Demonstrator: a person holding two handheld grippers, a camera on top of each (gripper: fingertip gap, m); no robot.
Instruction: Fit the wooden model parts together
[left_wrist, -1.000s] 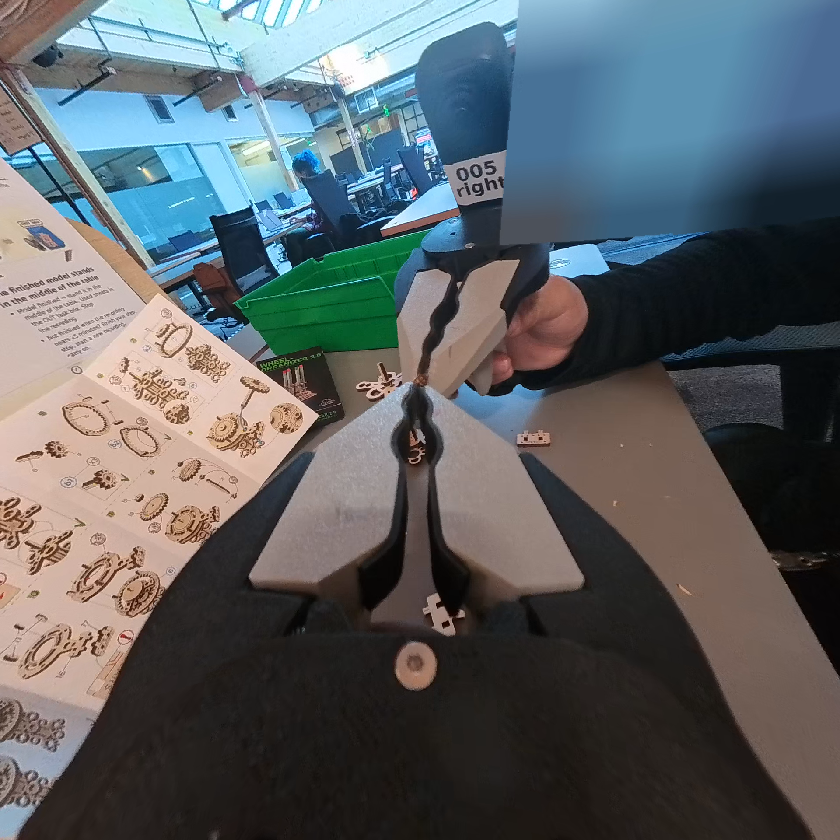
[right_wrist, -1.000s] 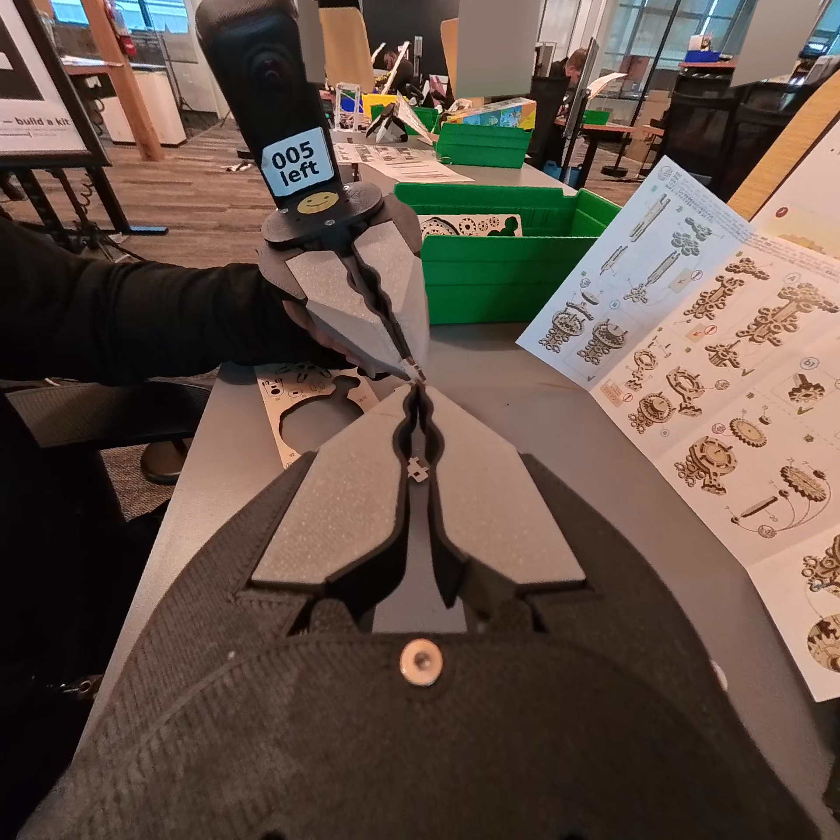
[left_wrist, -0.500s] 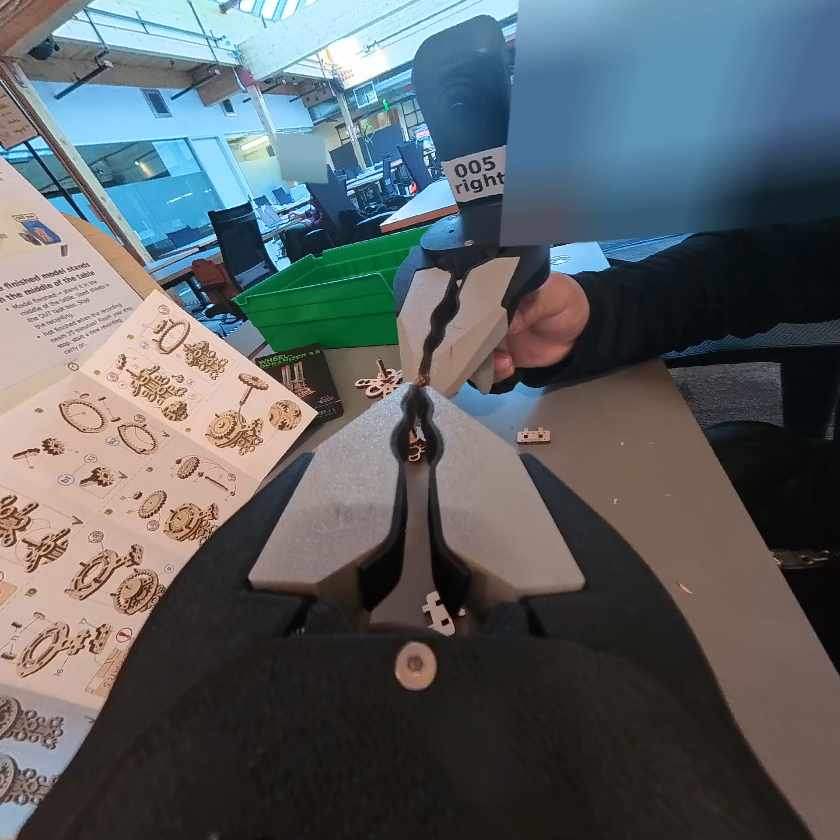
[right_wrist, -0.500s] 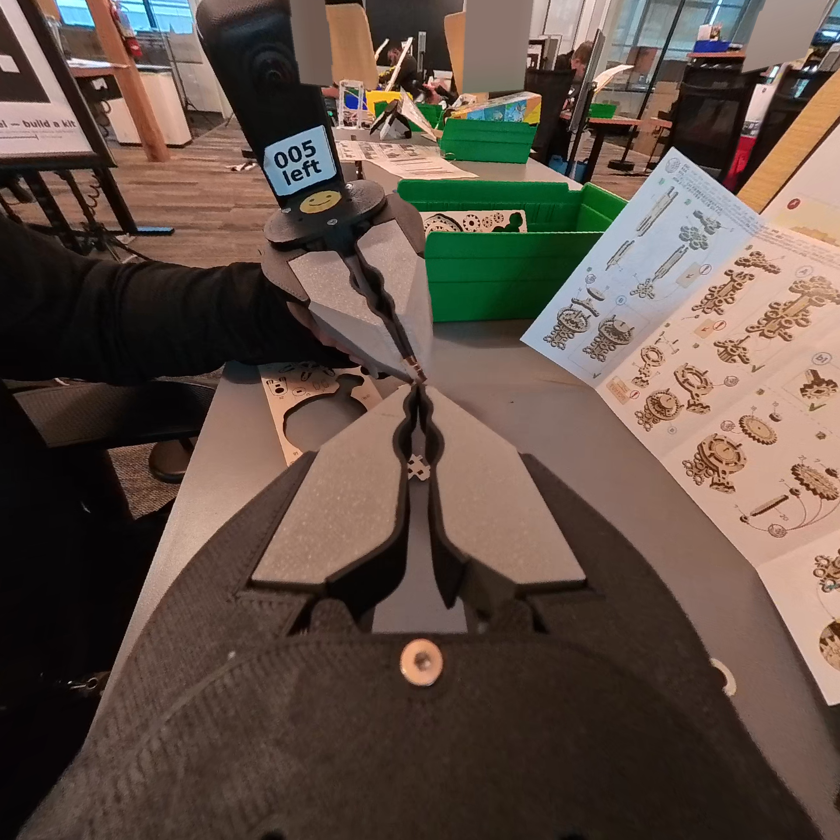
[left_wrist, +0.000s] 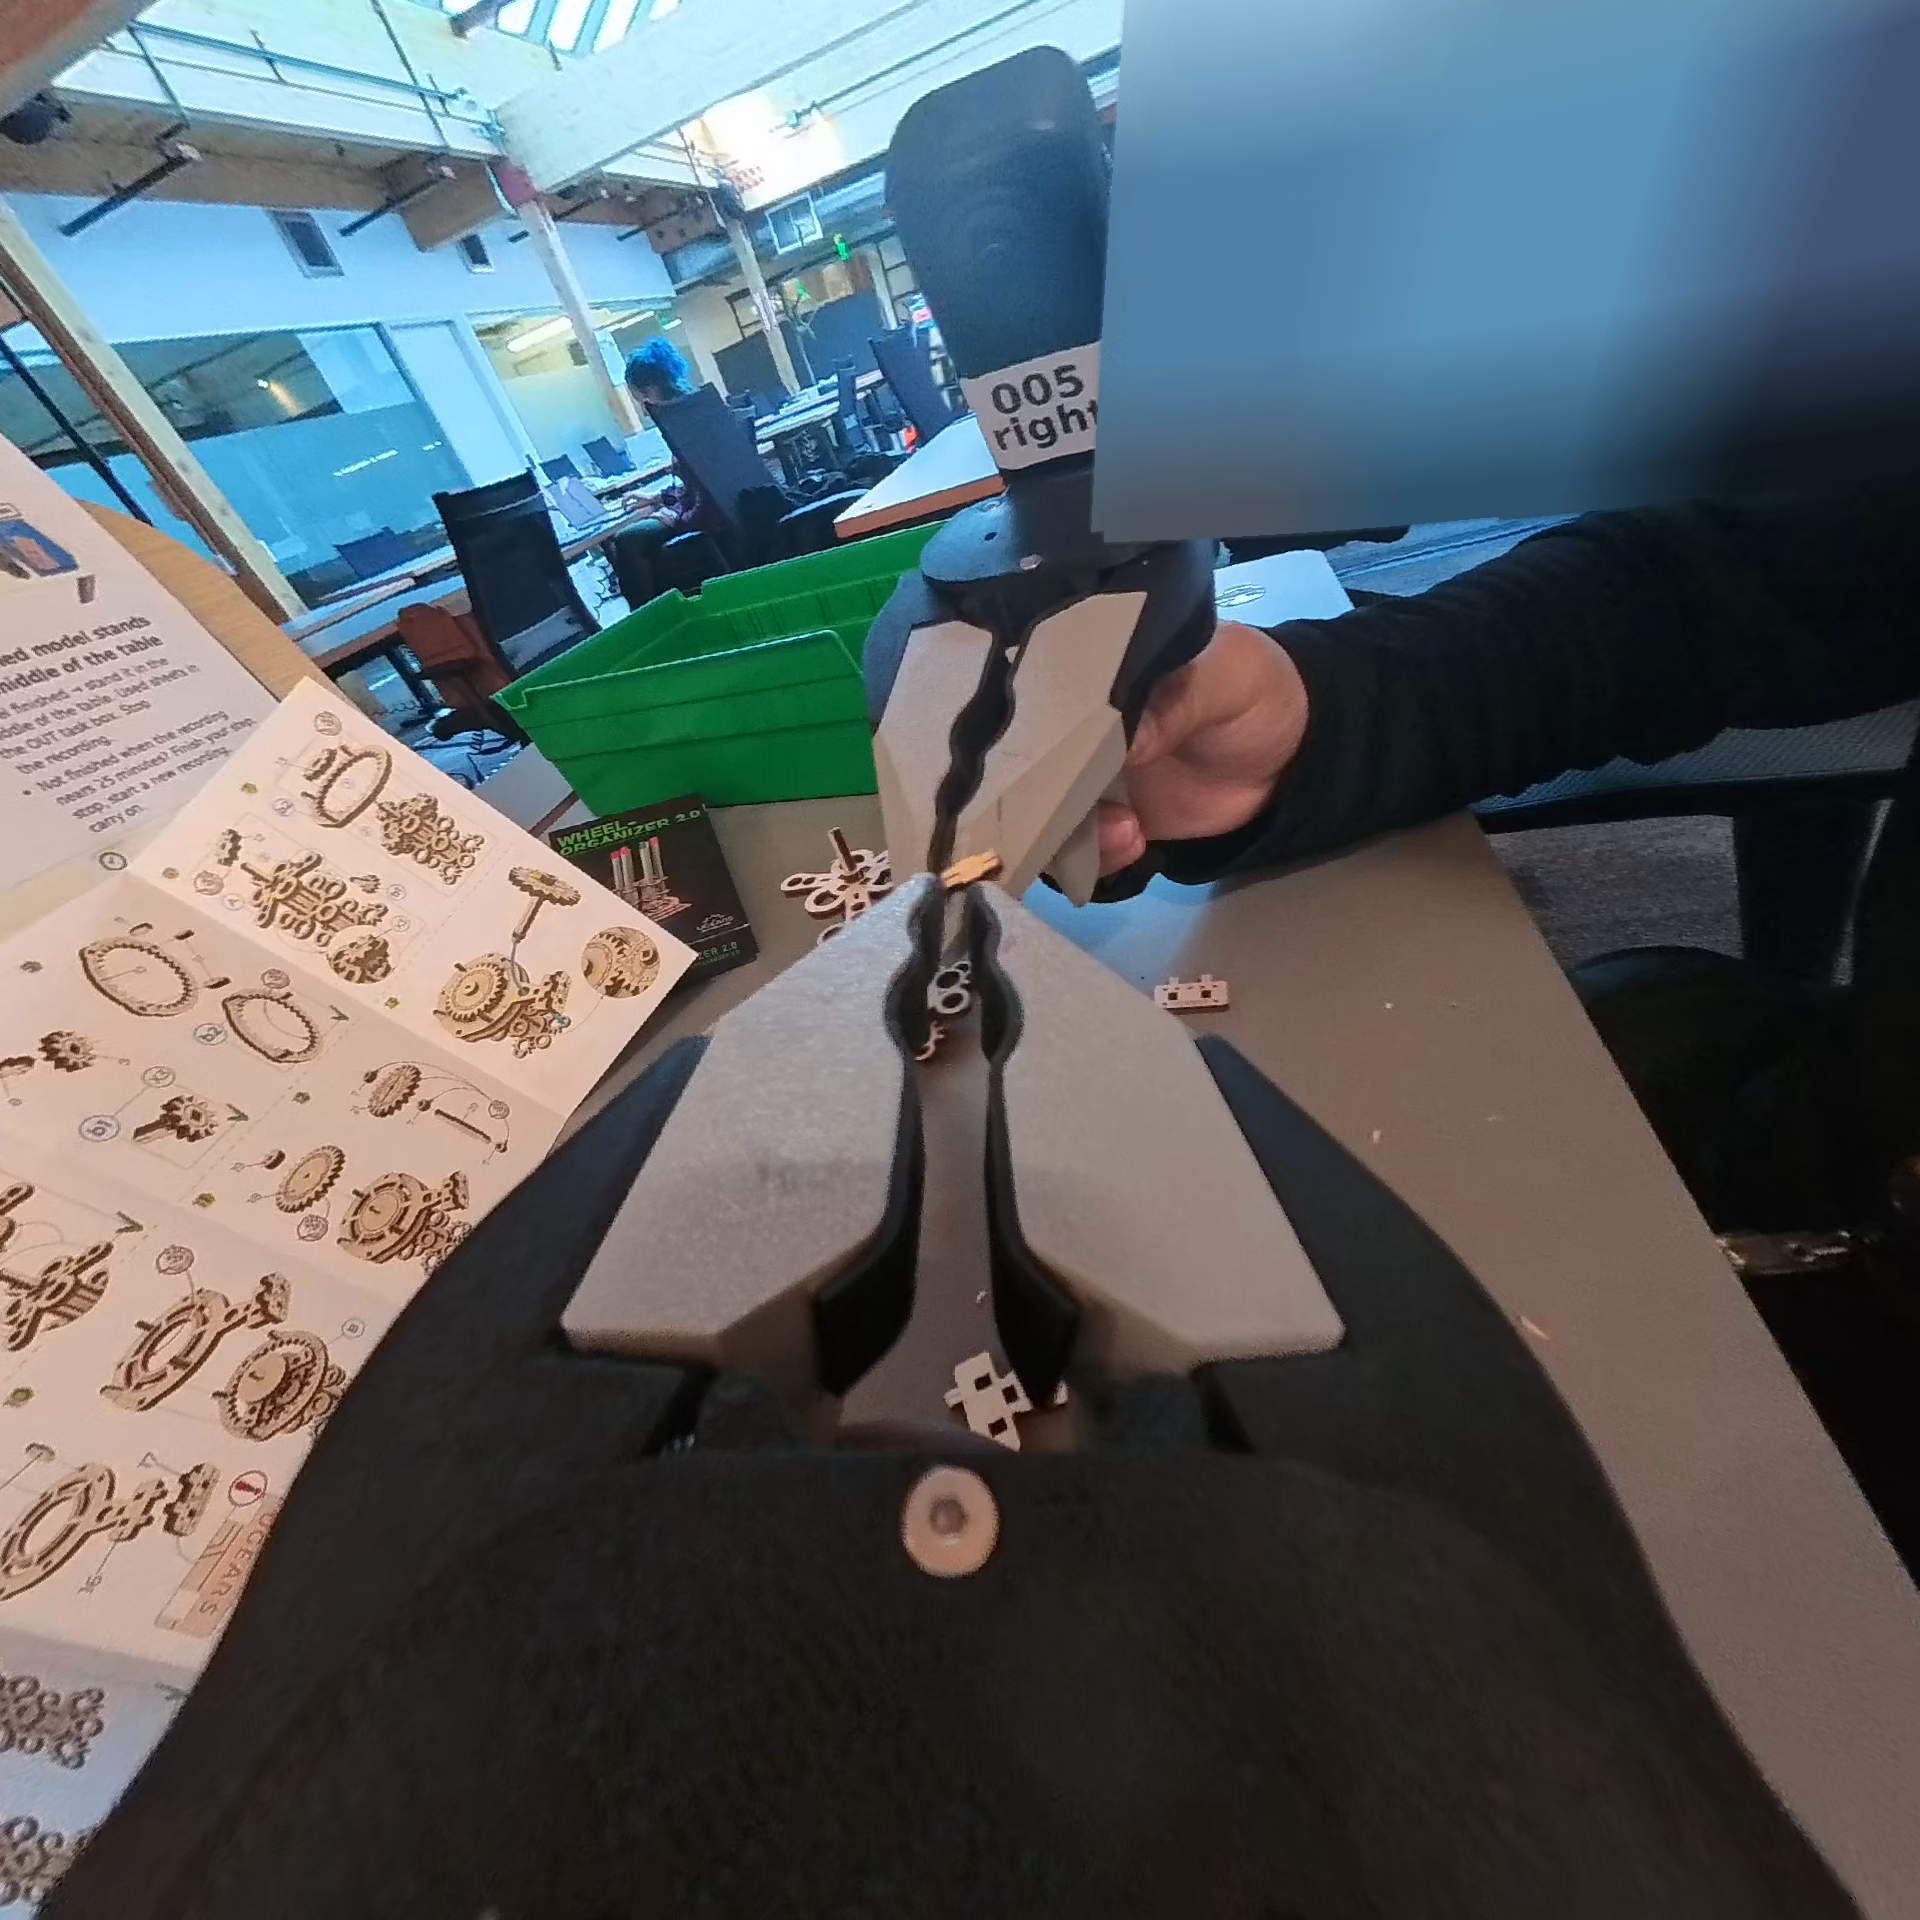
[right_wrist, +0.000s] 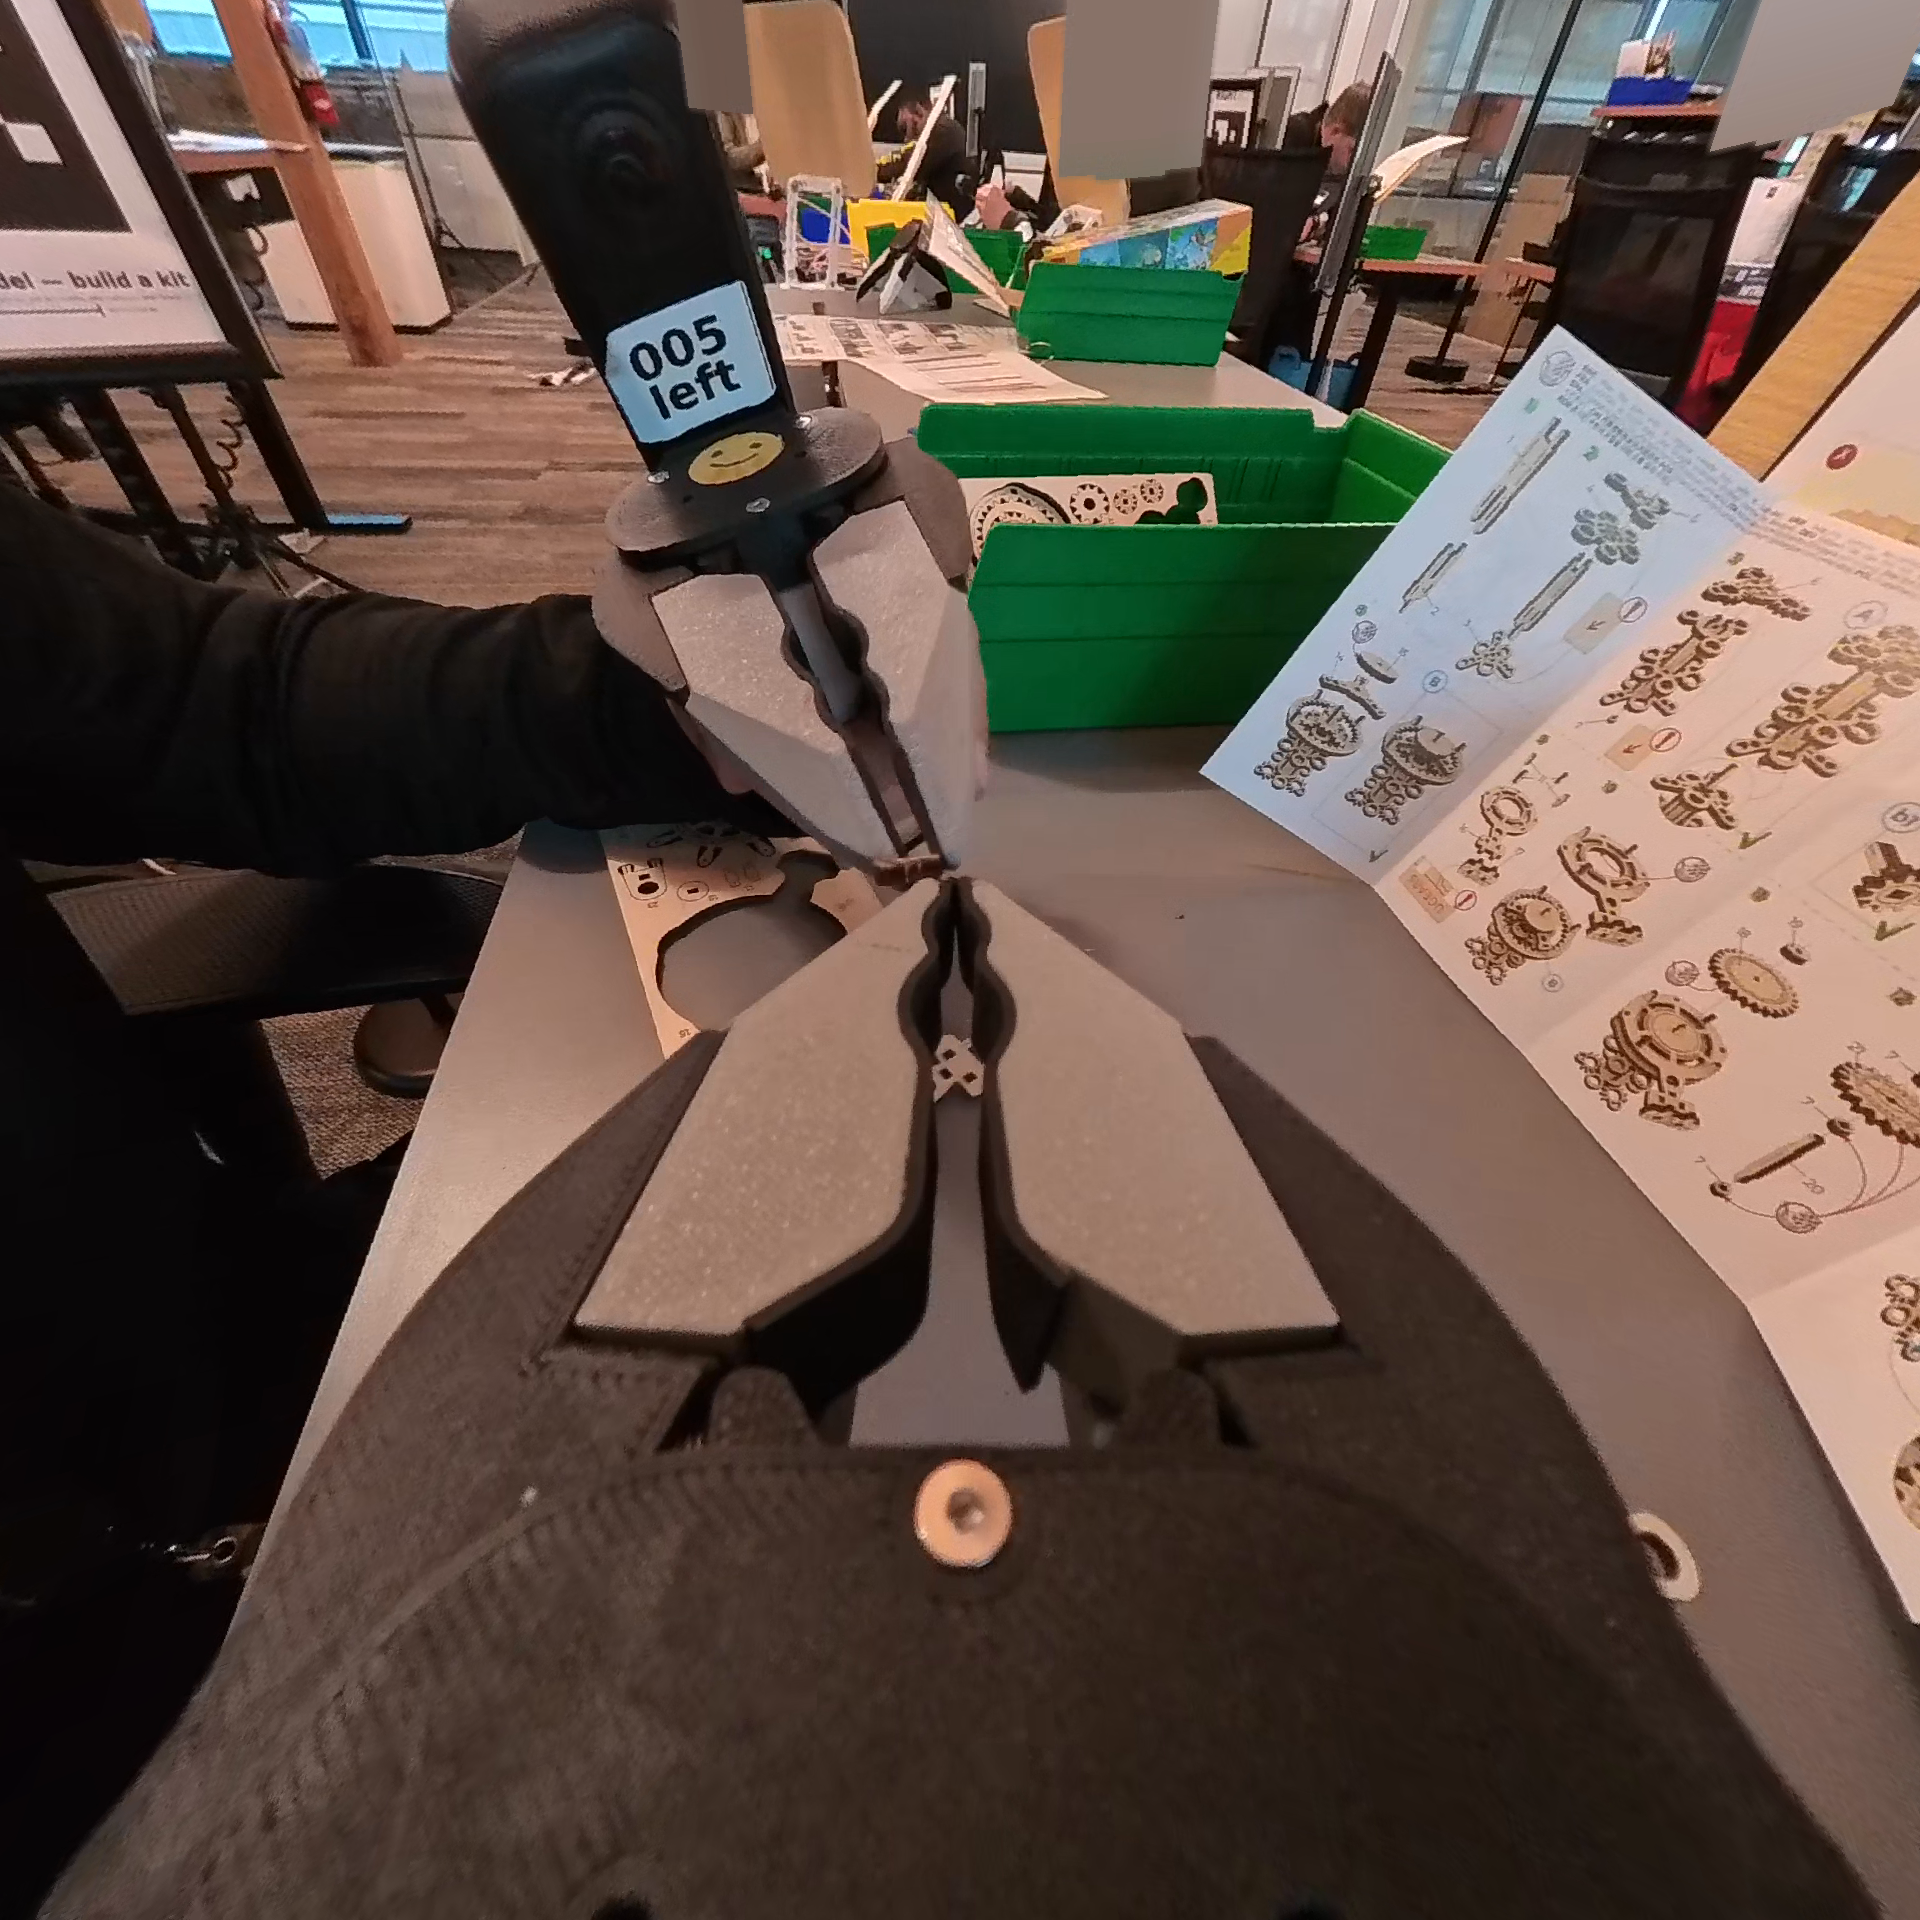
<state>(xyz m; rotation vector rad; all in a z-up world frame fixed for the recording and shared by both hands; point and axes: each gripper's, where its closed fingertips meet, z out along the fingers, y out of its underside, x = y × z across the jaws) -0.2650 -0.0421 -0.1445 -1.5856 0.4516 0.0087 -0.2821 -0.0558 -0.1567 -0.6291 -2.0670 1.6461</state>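
My two grippers meet tip to tip above the grey table (left_wrist: 1455, 1091). My right gripper (right_wrist: 954, 885) is shut, and a small brown wooden piece (right_wrist: 906, 868) sticks out sideways from its tips. The piece also shows in the left wrist view (left_wrist: 974, 865), at the far gripper's tips. My left gripper (left_wrist: 951, 896) has its jaws a narrow gap apart, right against the piece. The right wrist view (right_wrist: 925, 847) shows the same gap. A ringed wooden part (left_wrist: 951, 987) shows through the gap between my left fingers.
Loose wooden parts lie on the table: a flower-shaped part with a peg (left_wrist: 836, 883) and small flat pieces (left_wrist: 1190, 992) (left_wrist: 987, 1392) (right_wrist: 956, 1070). A punched-out plywood sheet (right_wrist: 727, 935), green bins (left_wrist: 707, 717) (right_wrist: 1143, 623), instruction sheets (left_wrist: 312, 987) (right_wrist: 1558, 883) and a black booklet (left_wrist: 649, 862) surround them. Less than 4 cm separates the two grippers' tips.
My left gripper's jaws have parted slightly. The small wooden piece now shows sideways at the right gripper's tips. Both grippers stay tip to tip.
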